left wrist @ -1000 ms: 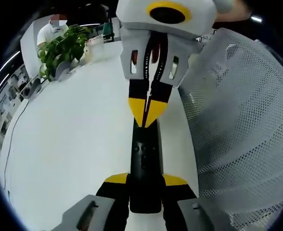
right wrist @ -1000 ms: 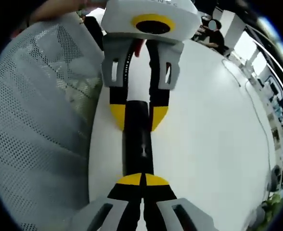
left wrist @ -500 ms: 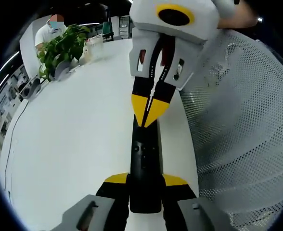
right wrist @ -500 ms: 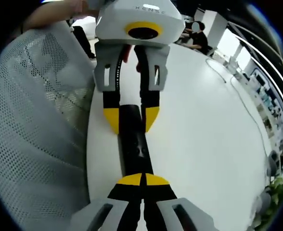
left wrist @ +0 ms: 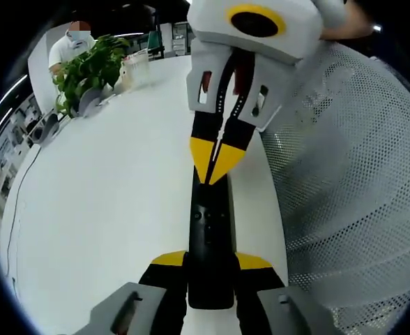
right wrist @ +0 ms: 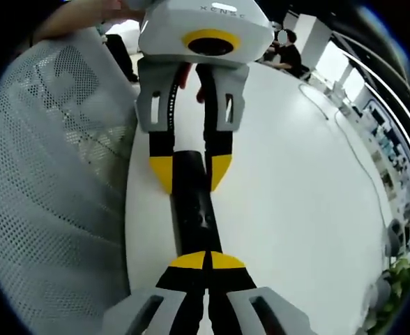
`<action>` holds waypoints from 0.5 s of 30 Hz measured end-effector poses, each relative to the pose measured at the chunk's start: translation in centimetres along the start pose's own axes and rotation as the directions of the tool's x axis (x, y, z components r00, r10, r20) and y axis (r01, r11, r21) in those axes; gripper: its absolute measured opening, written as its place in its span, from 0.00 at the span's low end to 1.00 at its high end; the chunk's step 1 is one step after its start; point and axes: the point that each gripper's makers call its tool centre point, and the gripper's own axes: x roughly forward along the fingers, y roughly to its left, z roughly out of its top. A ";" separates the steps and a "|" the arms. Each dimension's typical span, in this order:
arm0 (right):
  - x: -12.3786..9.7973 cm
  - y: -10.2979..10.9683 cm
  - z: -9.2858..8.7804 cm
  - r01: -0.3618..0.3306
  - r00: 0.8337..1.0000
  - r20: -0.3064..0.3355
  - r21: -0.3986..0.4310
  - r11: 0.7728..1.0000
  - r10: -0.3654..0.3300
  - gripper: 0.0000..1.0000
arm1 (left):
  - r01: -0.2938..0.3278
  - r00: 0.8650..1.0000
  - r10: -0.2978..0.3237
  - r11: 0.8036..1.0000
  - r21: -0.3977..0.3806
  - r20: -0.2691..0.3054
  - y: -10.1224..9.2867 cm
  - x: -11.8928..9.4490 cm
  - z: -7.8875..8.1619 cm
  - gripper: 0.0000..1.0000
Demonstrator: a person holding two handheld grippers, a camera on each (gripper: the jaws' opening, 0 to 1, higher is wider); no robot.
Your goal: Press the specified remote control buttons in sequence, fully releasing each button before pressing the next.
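left gripper [left wrist: 210, 269] clamps the remote [left wrist: 210, 230]; right gripper [right wrist: 206, 260] tips touch it.

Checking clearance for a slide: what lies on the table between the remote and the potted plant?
Bare white table between remote and potted plant, in the left gripper view.

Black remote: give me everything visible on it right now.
The slim black plastic remote control lies flat on the white table, near the edge by a grey mesh chair. Small dark buttons show on its top face. The left gripper clamps one end between its jaws; the shut right gripper has its tips at the other end.
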 end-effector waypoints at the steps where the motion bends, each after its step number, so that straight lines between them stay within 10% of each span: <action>1: 0.0 0.0 0.0 0.005 1.000 0.004 0.004 1.000 -0.005 0.00 | 0.000 1.000 0.000 1.000 0.000 0.001 0.0 0.0 0.0 0.25; 15: 0.0 0.0 0.1 0.015 1.000 0.015 0.015 1.000 -0.015 0.00 | 0.007 1.000 -0.007 1.000 0.011 -0.016 0.0 0.0 0.0 0.25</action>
